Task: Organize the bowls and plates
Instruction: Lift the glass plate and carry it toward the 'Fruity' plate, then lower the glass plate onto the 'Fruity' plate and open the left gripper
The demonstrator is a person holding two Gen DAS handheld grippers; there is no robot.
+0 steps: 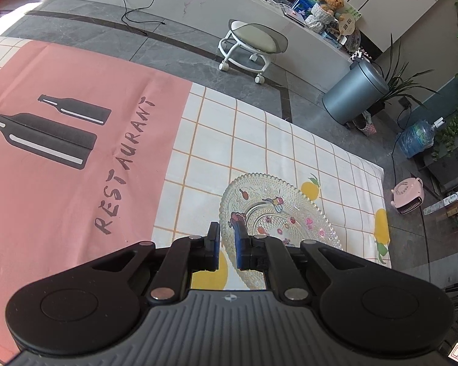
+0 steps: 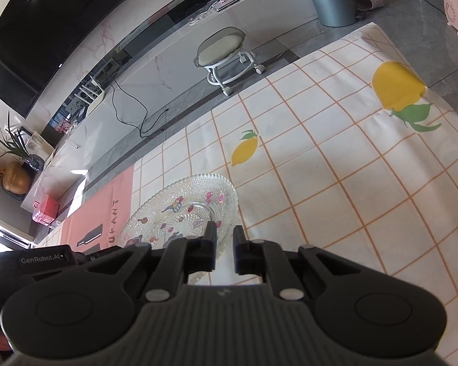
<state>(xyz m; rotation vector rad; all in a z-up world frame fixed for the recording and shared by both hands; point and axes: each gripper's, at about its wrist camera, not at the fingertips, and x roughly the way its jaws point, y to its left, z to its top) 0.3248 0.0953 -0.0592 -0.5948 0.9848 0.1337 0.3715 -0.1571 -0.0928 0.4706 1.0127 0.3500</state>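
Observation:
A clear glass plate [image 1: 278, 210] with a beaded rim and small coloured flower prints is over the checked tablecloth [image 1: 259, 134]. My left gripper [image 1: 227, 235] is shut on the plate's left rim, which sits between its blue-padded fingers. In the right wrist view the same plate [image 2: 183, 210] shows, and my right gripper [image 2: 224, 235] is shut on its right rim. Both grippers hold the plate from opposite sides. No bowls are in view.
A pink "RESTAURANT" cloth [image 1: 61, 140] with bottle prints covers the table's left part. Beyond the table edge stand a white wheeled stool [image 1: 250, 45], a grey bin [image 1: 354, 91], a pink heater [image 1: 407, 195] and a long low cabinet [image 2: 168, 58].

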